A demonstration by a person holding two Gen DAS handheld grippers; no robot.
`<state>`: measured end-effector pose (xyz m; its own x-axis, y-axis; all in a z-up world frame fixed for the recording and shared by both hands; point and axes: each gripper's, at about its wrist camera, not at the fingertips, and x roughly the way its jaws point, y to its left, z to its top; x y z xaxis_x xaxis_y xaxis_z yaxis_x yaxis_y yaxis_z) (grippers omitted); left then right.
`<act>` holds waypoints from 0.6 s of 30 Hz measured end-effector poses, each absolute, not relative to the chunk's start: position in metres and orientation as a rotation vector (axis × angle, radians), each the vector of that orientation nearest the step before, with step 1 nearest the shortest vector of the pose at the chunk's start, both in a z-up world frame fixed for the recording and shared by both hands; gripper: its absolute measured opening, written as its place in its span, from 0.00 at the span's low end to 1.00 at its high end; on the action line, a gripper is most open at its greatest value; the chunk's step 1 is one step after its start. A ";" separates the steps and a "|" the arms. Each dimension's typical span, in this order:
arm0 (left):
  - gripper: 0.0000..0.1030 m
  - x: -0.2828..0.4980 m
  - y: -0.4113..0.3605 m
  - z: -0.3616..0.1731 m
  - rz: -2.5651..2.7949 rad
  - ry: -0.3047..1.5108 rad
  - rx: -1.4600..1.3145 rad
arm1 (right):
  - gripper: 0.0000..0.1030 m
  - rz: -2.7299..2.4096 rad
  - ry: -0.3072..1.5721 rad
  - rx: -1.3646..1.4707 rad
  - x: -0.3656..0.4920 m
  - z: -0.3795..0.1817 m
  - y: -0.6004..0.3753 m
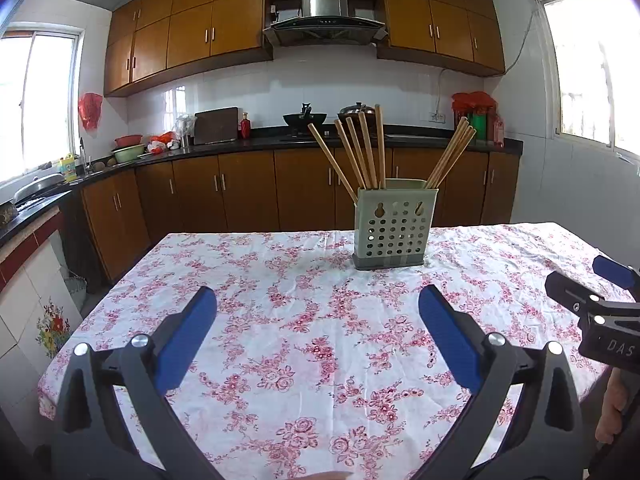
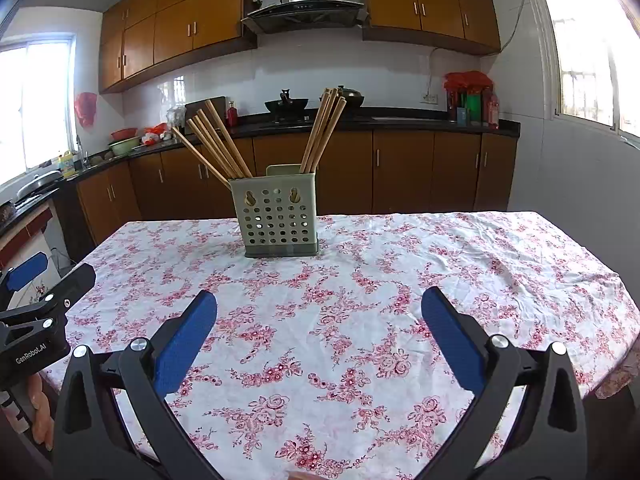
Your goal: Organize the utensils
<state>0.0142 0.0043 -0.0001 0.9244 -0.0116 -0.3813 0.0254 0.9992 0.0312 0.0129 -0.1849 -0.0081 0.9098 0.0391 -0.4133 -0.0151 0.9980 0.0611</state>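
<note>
1. Left wrist view: my left gripper hangs over the near part of the counter, its blue pads spread wide apart with nothing between them.
2. Ahead and a little to the right stands the utensil holder, a pale green box with rows of round holes, two keyhole slots near the top and a darker grey base. It sits upright on the floral cloth near the far edge of the counter.
3. Wooden chopsticks stick out of its top in two bunches: a fan of five leaning left and upright, and a tighter bunch leaning right.
4. My right gripper shows at the right edge, over the counter's right side and well apart from the holder; from here I cannot tell how its jaws stand.
5. Right wrist view: my right gripper has its blue pads wide apart, holding nothing, above the cloth.
6. The utensil holder stands ahead and left of centre, its perforated face turned to me.
7. The chopsticks again split into a left-leaning fan and a right-leaning bunch.
8. My left gripper appears at the left edge, beyond the counter's corner.
</note>
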 end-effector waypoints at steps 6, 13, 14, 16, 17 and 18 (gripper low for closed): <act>0.96 0.017 0.003 -0.003 -0.030 0.413 0.021 | 0.98 0.022 0.439 0.066 0.013 -0.010 -0.189; 0.96 0.017 0.002 -0.005 -0.029 0.422 0.018 | 0.98 0.021 0.442 0.063 0.014 -0.009 -0.188; 0.96 0.017 0.002 -0.005 -0.029 0.421 0.019 | 0.98 0.022 0.442 0.063 0.014 -0.009 -0.188; 0.96 0.017 0.001 -0.004 -0.028 0.420 0.019 | 0.98 0.023 0.442 0.063 0.014 -0.009 -0.188; 0.96 0.017 0.001 -0.004 -0.028 0.420 0.020 | 0.98 0.024 0.441 0.062 0.014 -0.009 -0.188; 0.96 0.017 0.001 -0.004 -0.028 0.420 0.021 | 0.98 0.024 0.441 0.062 0.014 -0.010 -0.188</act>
<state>0.0175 0.0006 -0.0044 0.9126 -0.0229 -0.4083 0.0314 0.9994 0.0143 0.0138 -0.1884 -0.0096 0.9043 0.0368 -0.4253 -0.0099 0.9978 0.0652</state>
